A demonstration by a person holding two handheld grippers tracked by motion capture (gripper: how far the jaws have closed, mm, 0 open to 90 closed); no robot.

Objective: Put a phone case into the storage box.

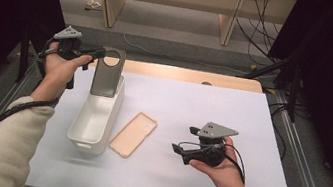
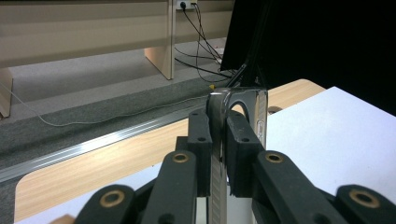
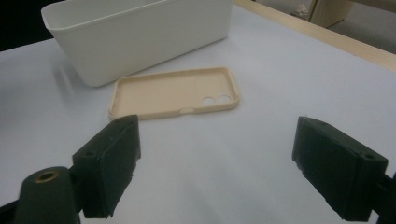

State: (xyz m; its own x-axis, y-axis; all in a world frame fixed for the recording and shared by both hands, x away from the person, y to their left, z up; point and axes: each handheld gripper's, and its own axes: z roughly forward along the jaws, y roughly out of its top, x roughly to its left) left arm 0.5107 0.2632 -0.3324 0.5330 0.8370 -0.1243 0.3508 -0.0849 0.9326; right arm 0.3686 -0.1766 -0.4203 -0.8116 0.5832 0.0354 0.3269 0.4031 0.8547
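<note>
Left gripper: upper left of the high view, raised above the far end of the white bin, held in the person's left hand.
Left fingers: closed almost fully on the top edge of the dark grey phone case; the left gripper view shows both pads pressed against the case edge-on at centre frame.
Dark grey phone case: hangs upright from the grip, with its lower end inside the white bin. The high view shows its flat face and the round camera cut-out at the top; the left gripper view shows its thin rim and side-button slot.
White bin: left of centre on the worktop, long axis running away from the person. The right gripper view shows its outer wall at the top of the frame.
Beige phone case: lies flat, open side up, just beside the bin on its right. The right gripper view shows its inner face and two camera holes.
Right gripper: lower right of centre in the high view, resting in the person's right hand, pointing toward the beige phone case.
Right fingers: wide apart with nothing between them; bare worktop lies in the gap.
</note>
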